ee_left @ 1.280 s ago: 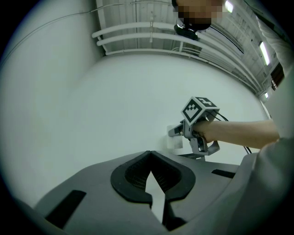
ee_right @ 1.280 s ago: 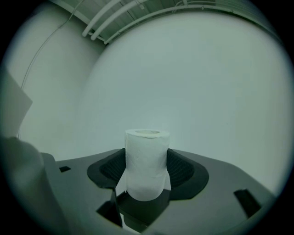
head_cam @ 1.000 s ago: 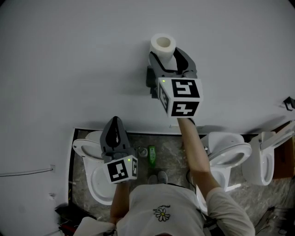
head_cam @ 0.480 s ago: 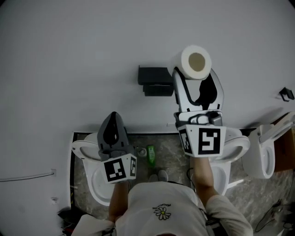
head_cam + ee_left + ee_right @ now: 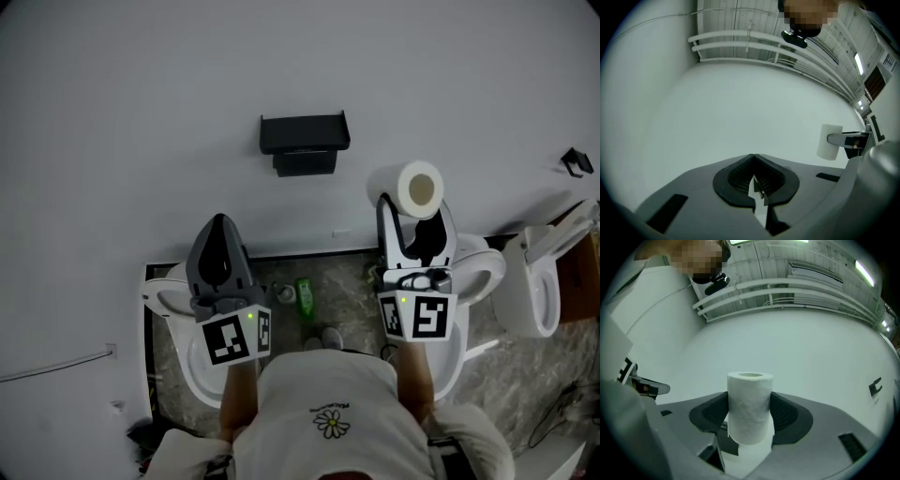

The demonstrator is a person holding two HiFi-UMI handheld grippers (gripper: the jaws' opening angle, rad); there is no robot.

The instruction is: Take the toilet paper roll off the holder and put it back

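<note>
A white toilet paper roll (image 5: 416, 188) with a brown core sits between the pads of my right gripper (image 5: 413, 208), which is shut on it, right of and below the holder. In the right gripper view the roll (image 5: 750, 405) stands upright between the dark pads. The black wall holder (image 5: 305, 142) hangs bare on the white wall. My left gripper (image 5: 220, 227) is held low at the left, jaws shut on nothing. The left gripper view shows its closed tips (image 5: 753, 161) and, far right, the roll (image 5: 829, 142).
White toilets stand below: one under the left gripper (image 5: 178, 298), one under the right (image 5: 480, 277), another at far right (image 5: 536, 298). A green bottle (image 5: 305, 298) stands on the stone floor. The person's feet and white shirt fill the bottom centre.
My right gripper has carried the roll off the holder, down and to the right. The holder is now bare. The left gripper has hardly moved.
</note>
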